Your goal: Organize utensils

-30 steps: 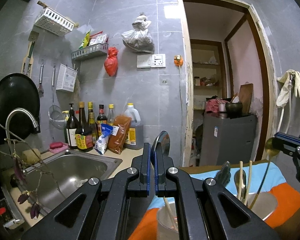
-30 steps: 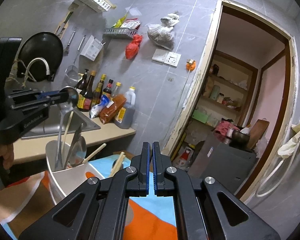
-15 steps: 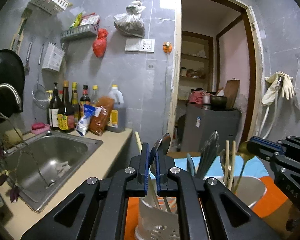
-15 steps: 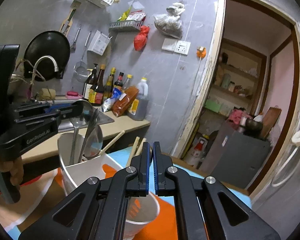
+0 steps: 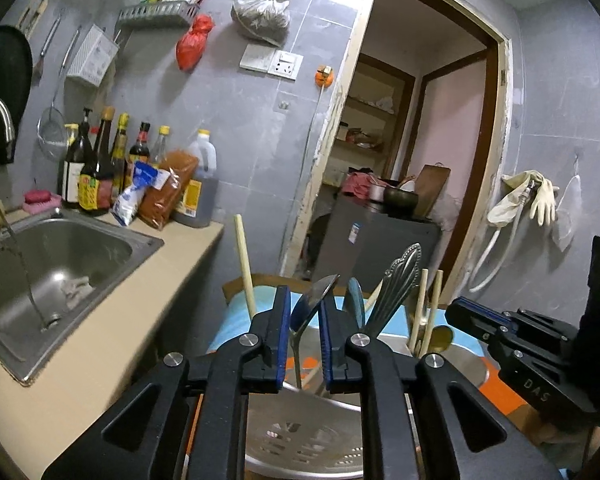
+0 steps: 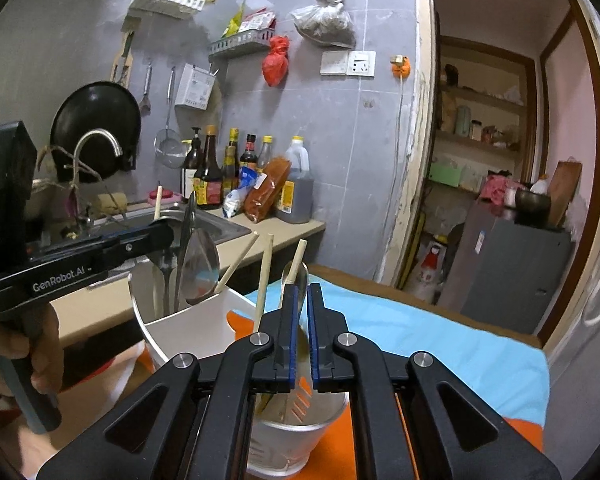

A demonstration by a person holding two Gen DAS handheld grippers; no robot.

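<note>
- Left gripper [image 5: 305, 320]: jaws parted to a narrow gap with a steel spoon [image 5: 314, 294] standing between the blue pads. Whether the pads touch it cannot be told; the spoon appears to stand free in the holder.
- Right gripper [image 6: 300, 300]: jaws almost closed, a slim gap between the pads. A brass-toned spoon [image 6: 296, 274] rises just behind that gap; whether it is gripped cannot be told.
- White holder [image 6: 188, 330]: smooth plastic tub with a perforated floor, on the orange-and-blue cloth [image 6: 440, 340]. It holds the steel spoon, a wide-bowled spoon [image 6: 200, 268], a knife blade [image 6: 186, 236] and an ornate-handled piece [image 5: 400, 280].
- Metal cup [image 6: 300, 432]: slotted wall, dull sheen, touching the white holder. It holds bamboo chopsticks [image 6: 265, 276] and the brass-toned spoon.
- Handling, spoons: judged light, rigid and polished, hence slippery. Best taken on the flat neck just below the bowl, pads across the broad faces, so that the piece cannot twist.
- Handling, chopsticks: judged very light, stiff, matte and grippy. Take them near the upper end, lifting straight up to avoid tipping the cup.
- Handling, knife: thin hard blade; grip the flat faces, never the edge.
- Surroundings: steel sink [image 5: 60, 256] and sauce bottles [image 5: 96, 168] on a beige counter [image 5: 112, 332] against grey tile.
</note>
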